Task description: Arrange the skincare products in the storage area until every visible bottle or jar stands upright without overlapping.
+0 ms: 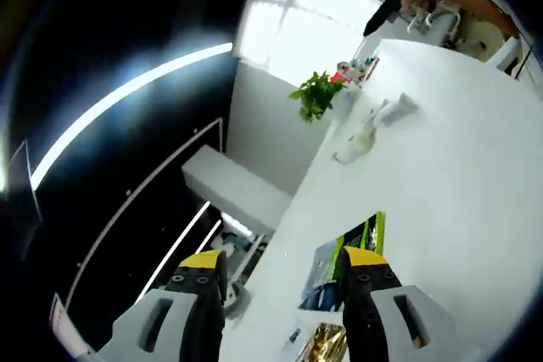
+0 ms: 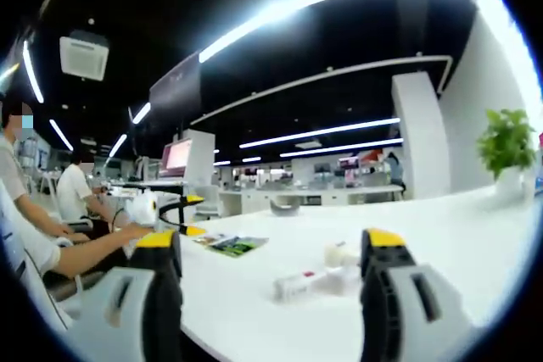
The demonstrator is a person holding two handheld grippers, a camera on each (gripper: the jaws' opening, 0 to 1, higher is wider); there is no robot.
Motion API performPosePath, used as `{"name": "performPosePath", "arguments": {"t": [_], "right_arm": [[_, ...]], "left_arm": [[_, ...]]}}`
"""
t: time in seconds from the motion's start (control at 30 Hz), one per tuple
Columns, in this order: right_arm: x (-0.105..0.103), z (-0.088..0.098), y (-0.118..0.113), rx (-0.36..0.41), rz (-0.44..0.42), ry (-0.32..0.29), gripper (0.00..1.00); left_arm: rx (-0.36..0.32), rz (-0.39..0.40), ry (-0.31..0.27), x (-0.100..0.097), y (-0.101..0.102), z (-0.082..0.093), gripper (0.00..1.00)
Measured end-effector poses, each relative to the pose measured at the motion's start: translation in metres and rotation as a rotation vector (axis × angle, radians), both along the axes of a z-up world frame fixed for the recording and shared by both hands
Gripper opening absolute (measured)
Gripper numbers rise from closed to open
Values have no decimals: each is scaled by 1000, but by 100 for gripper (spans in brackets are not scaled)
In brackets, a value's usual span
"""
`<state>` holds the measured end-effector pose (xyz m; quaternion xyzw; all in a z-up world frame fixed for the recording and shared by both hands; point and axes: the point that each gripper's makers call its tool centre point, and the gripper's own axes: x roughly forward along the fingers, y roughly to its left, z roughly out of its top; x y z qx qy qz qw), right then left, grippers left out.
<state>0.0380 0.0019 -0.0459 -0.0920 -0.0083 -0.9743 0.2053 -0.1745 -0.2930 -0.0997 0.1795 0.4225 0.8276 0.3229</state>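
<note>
On table (image 2: 475,235), tube (image 2: 307,281) flat, crosswise.

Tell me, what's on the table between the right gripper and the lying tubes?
Nothing: in the right gripper view, bare white table runs from the open right gripper to the tubes.

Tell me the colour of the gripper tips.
Yellow, on black jaws; clearest in the left gripper view.

On the table (image 2: 441,235): a tube (image 2: 299,283) lying flat between the right gripper's (image 2: 271,269) jaws, a bottle (image 2: 341,254) just behind it. Beyond the left jaw, a leaflet (image 2: 233,245). Far right, at the table's edge, a potted plant (image 2: 506,146). In the left gripper view, two products (image 1: 373,129) lying down near the plant (image 1: 316,95); the leaflet (image 1: 339,260) between the left gripper's (image 1: 284,273) jaws.
</note>
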Motion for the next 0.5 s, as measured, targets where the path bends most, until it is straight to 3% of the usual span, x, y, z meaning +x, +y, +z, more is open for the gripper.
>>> {"name": "performPosePath", "arguments": {"t": [0.13, 0.27, 0.4, 0.5], "right_arm": [[1, 2, 0, -5, 1, 7, 88], [1, 0, 1, -2, 2, 0, 87], [6, 2, 3, -6, -1, 10, 87], [9, 5, 3, -9, -2, 20, 88]], "left_arm": [[-2, 46, -16, 5, -5, -7, 54], [-50, 62, -16, 15, -1, -19, 54], [-71, 36, -51, 26, 4, -30, 53], [-72, 31, -60, 18, 0, -31, 52]]}}
